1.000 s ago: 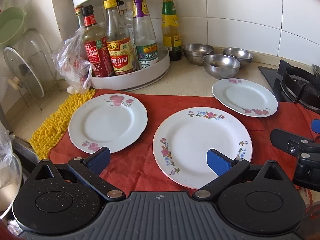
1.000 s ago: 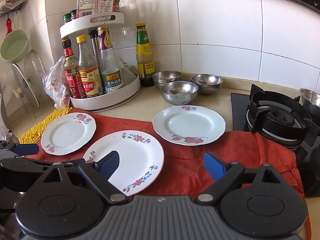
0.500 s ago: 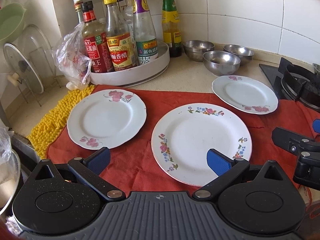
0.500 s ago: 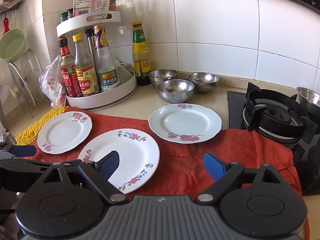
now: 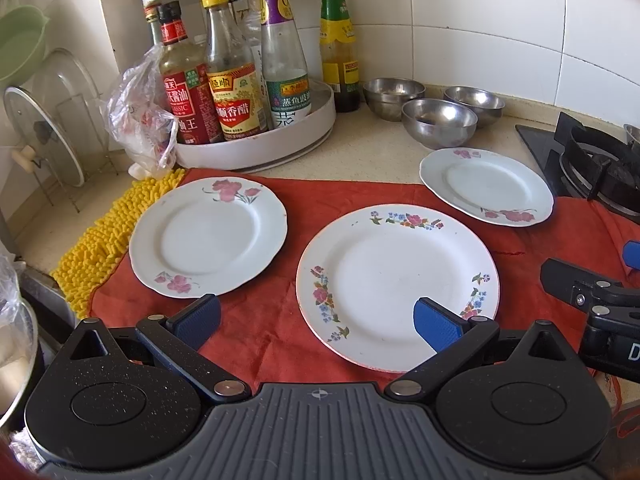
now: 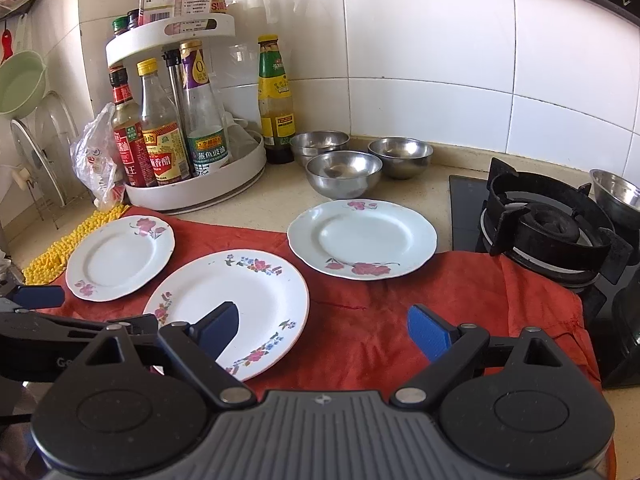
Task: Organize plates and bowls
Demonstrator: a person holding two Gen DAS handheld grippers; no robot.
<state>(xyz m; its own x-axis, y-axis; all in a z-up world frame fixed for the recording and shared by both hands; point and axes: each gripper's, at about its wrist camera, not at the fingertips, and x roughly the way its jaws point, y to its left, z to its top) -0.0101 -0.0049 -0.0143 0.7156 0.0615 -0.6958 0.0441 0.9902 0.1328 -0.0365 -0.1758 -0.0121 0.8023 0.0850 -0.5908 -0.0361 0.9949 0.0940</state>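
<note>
Left gripper (image 5: 316,316) and right gripper (image 6: 322,330): jaws spread wide, empty. Three glazed floral plates lie on the red cloth (image 5: 344,196); the large plate (image 5: 396,280) is central. Three steel bowls (image 6: 344,172) sit behind. Only the right view shows a fourth bowl (image 6: 616,192) at the burner (image 6: 548,224).

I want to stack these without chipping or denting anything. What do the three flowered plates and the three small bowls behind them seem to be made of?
The large plate and the two smaller plates look like glazed ceramic or porcelain: glossy white, printed flowers, thin rims; melamine cannot be ruled out. The three bowls look like stainless steel: grey, mirror-like, reflecting their surroundings.
</note>
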